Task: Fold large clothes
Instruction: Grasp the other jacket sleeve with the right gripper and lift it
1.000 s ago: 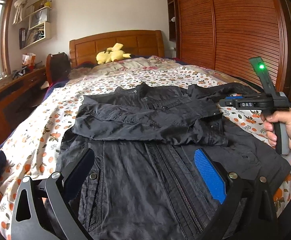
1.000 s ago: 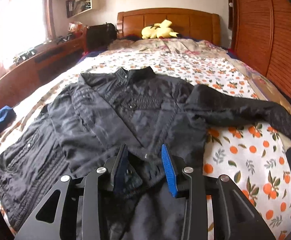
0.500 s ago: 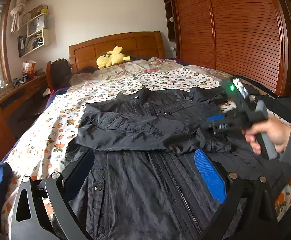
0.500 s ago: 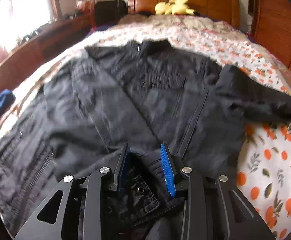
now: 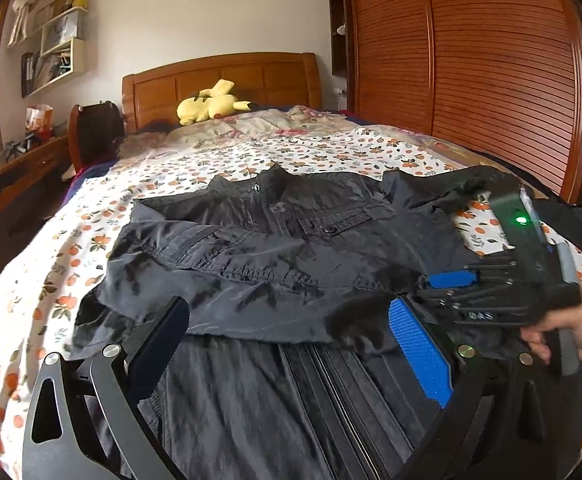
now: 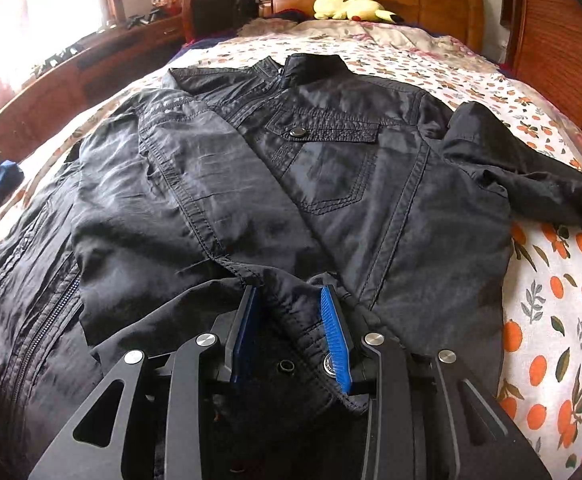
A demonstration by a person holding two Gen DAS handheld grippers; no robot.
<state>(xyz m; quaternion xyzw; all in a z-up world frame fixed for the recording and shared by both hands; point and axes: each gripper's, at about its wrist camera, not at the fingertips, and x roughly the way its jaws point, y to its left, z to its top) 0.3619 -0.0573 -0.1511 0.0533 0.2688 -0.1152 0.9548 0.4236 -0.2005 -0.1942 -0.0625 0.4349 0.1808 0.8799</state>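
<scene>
Right gripper [image 6: 291, 332]: two blue-padded fingers pinch a bunched cuff [image 6: 315, 364] of the jacket between them; the cloth fills the narrow gap and both pads touch it. A snap button on the cuff sits beside the right-hand pad.

Right hand [image 5: 571, 328]: seen from the left camera, it grips the tool's handle at the bed's right edge; a green light glows on the tool's upright body.

Left gripper [image 5: 291, 344]: fingers stand wide apart, low over the jacket's lower front, nothing between the pads. One pad is blue, the other looks dark from this angle.

Jacket [image 6: 331, 184]: large, dark, shiny, lying face up along the middle of the bed, collar toward the headboard. One sleeve is folded across the chest, ending in the pinched cuff. The other sleeve [image 6: 531, 176] trails toward the bed's right edge. A chest pocket with a snap shows near the collar.

Bed [image 5: 331, 152]: covered in a white sheet printed with oranges; wooden headboard at the far end.

Plush toy [image 5: 209, 102]: yellow, lying by the headboard.

Wardrobe [image 5: 471, 60]: slatted reddish wood, along the bed's right side.
</scene>
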